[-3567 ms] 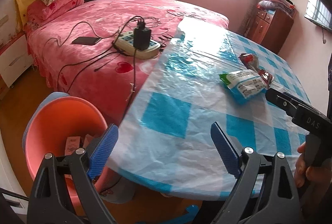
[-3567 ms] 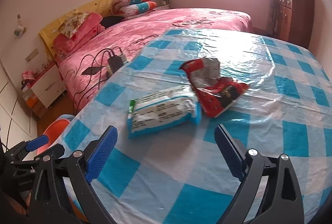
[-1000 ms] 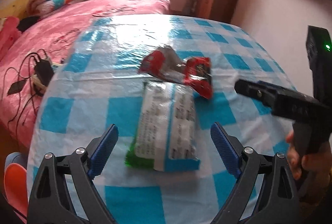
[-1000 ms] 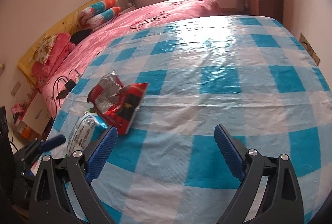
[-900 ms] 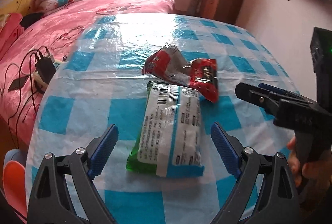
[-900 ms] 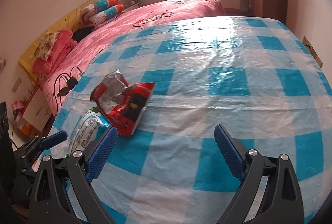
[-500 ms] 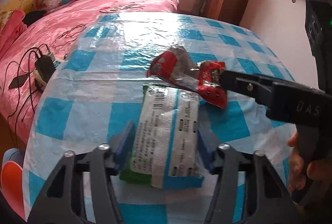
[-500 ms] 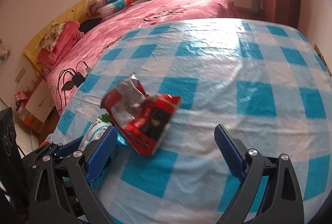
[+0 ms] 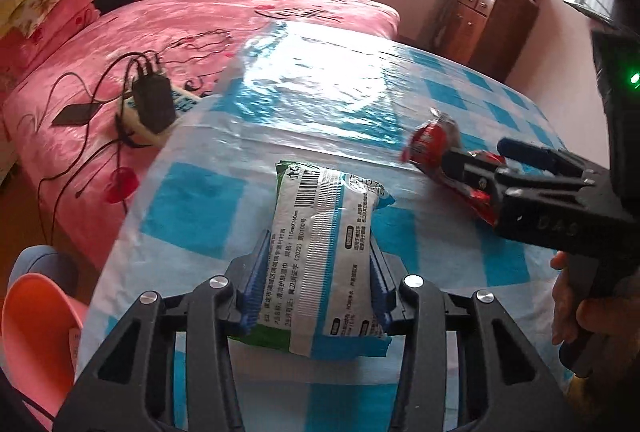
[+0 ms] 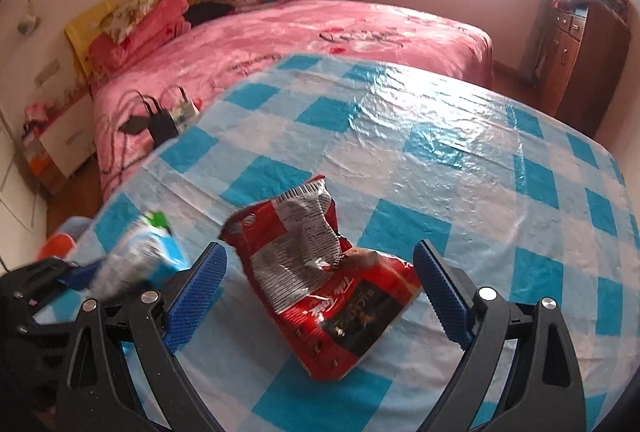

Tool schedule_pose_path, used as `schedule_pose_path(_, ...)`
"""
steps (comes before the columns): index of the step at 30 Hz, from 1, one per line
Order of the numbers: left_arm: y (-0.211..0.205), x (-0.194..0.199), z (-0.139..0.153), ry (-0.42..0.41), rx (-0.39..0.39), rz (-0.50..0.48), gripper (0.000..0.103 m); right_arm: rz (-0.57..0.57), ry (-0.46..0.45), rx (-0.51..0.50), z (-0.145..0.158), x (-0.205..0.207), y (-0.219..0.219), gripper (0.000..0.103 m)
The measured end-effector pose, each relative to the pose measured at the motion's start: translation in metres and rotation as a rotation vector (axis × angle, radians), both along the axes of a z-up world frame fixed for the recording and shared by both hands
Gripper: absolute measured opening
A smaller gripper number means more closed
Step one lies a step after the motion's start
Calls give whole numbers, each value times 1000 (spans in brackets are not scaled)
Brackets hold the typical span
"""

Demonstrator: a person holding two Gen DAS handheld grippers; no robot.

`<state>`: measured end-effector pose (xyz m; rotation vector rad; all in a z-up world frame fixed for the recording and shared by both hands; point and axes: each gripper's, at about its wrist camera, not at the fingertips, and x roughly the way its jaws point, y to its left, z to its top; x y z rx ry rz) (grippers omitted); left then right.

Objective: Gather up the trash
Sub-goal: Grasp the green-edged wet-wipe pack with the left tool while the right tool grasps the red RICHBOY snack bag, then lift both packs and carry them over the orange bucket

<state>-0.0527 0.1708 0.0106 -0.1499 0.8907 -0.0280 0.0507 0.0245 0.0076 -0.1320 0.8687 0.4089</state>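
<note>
My left gripper [image 9: 316,272] is shut on a white, green and blue wipes packet [image 9: 320,256], which it holds over the checked table [image 9: 200,200]. The packet shows blurred in the right wrist view [image 10: 136,260]. My right gripper [image 10: 320,292] is open, its blue pads on either side of a crumpled red snack wrapper [image 10: 332,292] that lies on the table. In the left wrist view the right gripper [image 9: 488,156] reaches around the red wrapper [image 9: 432,140]. An orange bin [image 9: 36,332] stands on the floor at the lower left.
A pink bed [image 9: 180,44] lies beyond the table, with a power strip, charger [image 9: 152,104] and cables on it. A wooden cabinet [image 9: 488,24] stands at the back right. A bedside drawer unit [image 10: 64,140] stands left of the bed.
My left gripper has closed on the wipes packet and lifted it, turning left. My right gripper has moved in around the red wrapper.
</note>
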Motion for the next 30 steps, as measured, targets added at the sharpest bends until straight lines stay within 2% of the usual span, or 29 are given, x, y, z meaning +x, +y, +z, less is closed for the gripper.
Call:
schedule_pose_path(7, 2, -1, 0, -13, 30, 12, 46, 17, -3, -34, -10, 6, 6, 95)
schedule_pose_path(15, 0, -1, -3, -10, 47, 10, 48, 20, 55, 0, -17, 17, 4, 95)
schedule_pose_path(18, -1, -1, -3, -3, 56, 7, 50, 20, 61, -41, -19, 17, 9, 95)
schedule_pose_path(20, -3, -1, -2, -1, 64, 6, 51, 13, 49, -81, -20, 14, 13, 91)
schedule_pose_path(22, -5, 0, -3, 2, 75, 2, 53, 18, 36, -83, -20, 12, 15, 81)
schedule_pose_path(30, -9, 1, -3, 7, 96, -6, 55, 7, 30, -60, -18, 4, 8, 73)
